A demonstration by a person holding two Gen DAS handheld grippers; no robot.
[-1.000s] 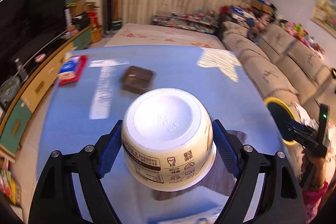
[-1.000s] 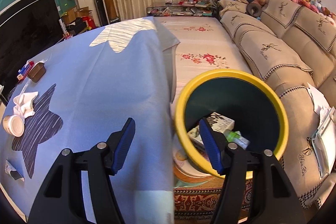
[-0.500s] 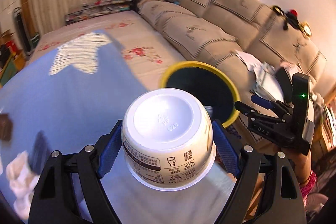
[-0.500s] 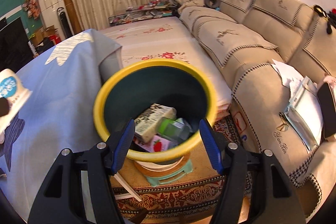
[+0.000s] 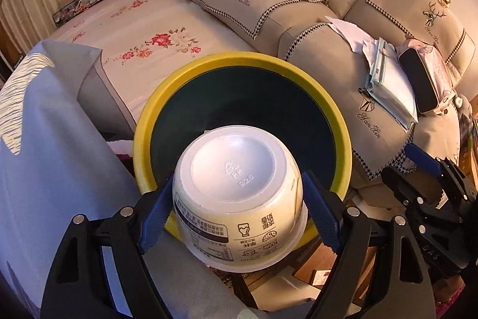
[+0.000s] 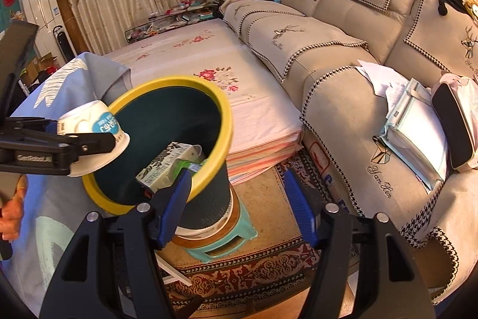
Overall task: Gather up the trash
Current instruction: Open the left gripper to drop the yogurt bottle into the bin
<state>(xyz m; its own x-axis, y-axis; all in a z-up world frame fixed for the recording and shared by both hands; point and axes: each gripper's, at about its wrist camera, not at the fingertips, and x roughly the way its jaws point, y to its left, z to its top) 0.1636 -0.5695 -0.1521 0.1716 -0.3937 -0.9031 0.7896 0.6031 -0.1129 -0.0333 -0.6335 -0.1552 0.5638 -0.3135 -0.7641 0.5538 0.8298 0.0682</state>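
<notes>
A white plastic cup (image 5: 239,193), upside down with its base toward the camera, sits between the blue pads of my left gripper (image 5: 239,208), which is shut on it. It hangs over the near rim of a dark green bin with a yellow rim (image 5: 242,112). In the right wrist view the same cup (image 6: 92,139) shows at the bin's left edge, and the bin (image 6: 167,145) holds a printed carton (image 6: 167,163) and other trash. My right gripper (image 6: 239,199) stands open with nothing between its fingers, to the right of the bin above the rug.
The bin stands on a small teal stool (image 6: 221,241) on a patterned rug (image 6: 254,274). A blue-clothed table (image 5: 53,154) lies left of it. A beige sofa (image 6: 343,56) with papers (image 6: 415,121) and a pouch (image 6: 454,121) runs along the right. A floral mat (image 5: 143,29) lies behind the bin.
My left gripper carried the cup off the table and over to the bin's rim. The right gripper swung rightward, so the bin shifted to the left of its view.
</notes>
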